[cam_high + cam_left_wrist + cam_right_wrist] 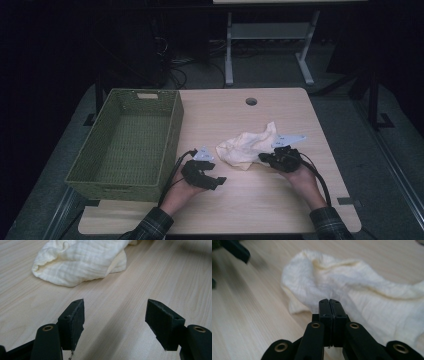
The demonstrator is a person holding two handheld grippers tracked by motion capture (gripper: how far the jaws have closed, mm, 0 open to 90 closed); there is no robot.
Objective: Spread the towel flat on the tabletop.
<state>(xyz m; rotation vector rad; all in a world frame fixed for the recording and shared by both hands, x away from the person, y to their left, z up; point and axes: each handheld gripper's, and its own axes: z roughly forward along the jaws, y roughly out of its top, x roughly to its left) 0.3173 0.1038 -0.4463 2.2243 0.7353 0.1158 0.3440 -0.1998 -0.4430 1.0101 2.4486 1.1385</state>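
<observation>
Right claw (329,301) pinched tight on cream cloth (352,287), left claw (115,315) wide apart, nothing btw jaws, on table (140,285).

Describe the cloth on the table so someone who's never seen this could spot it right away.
On the wooden table, right of the green basket, lies the cloth. It's pale cream, crumpled and soft, unlike anything nearby, and the right gripper pinches its edge.

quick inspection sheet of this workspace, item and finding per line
surface: light wooden table, round hole at the far edge
job's things: cream cloth crumpled mid-table; green woven basket at the left, nothing in it
clutter: nothing seen
grippers: left gripper open over bare wood; right gripper shut, pinching a fold of the cloth
cables: black cables trail back along both forearms
surroundings: dark room, white desk frame behind
</observation>
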